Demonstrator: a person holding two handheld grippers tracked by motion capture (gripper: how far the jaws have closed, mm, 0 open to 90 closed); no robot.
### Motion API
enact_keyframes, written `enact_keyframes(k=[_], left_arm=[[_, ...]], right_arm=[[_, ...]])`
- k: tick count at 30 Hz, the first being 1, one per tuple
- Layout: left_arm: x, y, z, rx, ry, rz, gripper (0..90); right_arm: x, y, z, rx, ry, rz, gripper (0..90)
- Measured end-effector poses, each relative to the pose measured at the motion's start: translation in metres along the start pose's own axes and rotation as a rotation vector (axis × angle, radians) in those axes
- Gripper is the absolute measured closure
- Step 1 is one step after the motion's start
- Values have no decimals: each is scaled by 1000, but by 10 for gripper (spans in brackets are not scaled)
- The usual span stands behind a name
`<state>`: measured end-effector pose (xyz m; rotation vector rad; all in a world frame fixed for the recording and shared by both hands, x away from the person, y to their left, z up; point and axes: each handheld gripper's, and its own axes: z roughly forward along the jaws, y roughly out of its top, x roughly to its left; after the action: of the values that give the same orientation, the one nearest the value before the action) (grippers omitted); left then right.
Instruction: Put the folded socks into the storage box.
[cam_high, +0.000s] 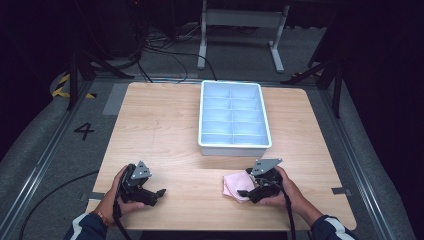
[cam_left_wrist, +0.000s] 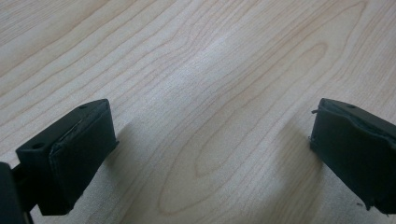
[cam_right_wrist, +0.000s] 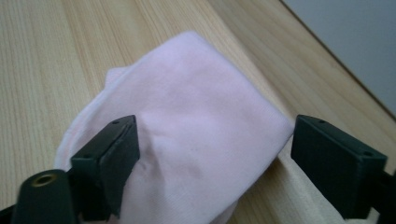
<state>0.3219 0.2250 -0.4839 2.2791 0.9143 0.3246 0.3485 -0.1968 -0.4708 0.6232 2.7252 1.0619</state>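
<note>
At the desk's (cam_high: 165, 125) near edge, the left tool (cam_high: 159, 192) rests with jaws spread wide over bare wood, holding nothing. The right tool (cam_high: 243, 192) stands open astride a folded pink cloth (cam_high: 233, 186), not pinching it. Beyond sits a white divided tray (cam_high: 234, 146). The floor at left bears a "4" (cam_high: 84, 131).

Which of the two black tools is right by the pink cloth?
The right tool. Its open jaws sit around the pink cloth, while the left tool is over bare wooden table.
</note>
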Motion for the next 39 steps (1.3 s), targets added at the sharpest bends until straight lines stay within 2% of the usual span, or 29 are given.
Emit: enact_keyframes(k=[7, 8, 9, 12, 16, 18, 20, 23, 32, 39], left_arm=[[0, 0, 0, -2, -2, 1, 4], [0, 0, 0, -2, -2, 1, 4], [0, 0, 0, -3, -2, 0, 4], [0, 0, 0, -2, -3, 0, 4], [0, 0, 0, -2, -3, 1, 4], [0, 0, 0, -2, -3, 1, 4], [0, 0, 0, -2, -2, 1, 4], [0, 0, 0, -2, -2, 1, 4], [0, 0, 0, 0, -2, 3, 4], [0, 0, 0, -1, -6, 4, 4]], right_arm=[[-4, -4, 5, -2, 52, 46, 143], [-4, -4, 5, -7, 63, 31, 171], [-3, -3, 4, -4, 73, 24, 204], [1, -2, 3, -14, 132, -11, 410], [4, -3, 2, -19, 188, -25, 601], [5, -3, 1, -25, 201, -34, 657], [8, -2, 0, -23, 201, -61, 712], [11, -1, 0, -22, 189, -76, 739], [13, -2, -2, -34, 182, -87, 765], [12, -3, -5, -39, 157, -99, 773]])
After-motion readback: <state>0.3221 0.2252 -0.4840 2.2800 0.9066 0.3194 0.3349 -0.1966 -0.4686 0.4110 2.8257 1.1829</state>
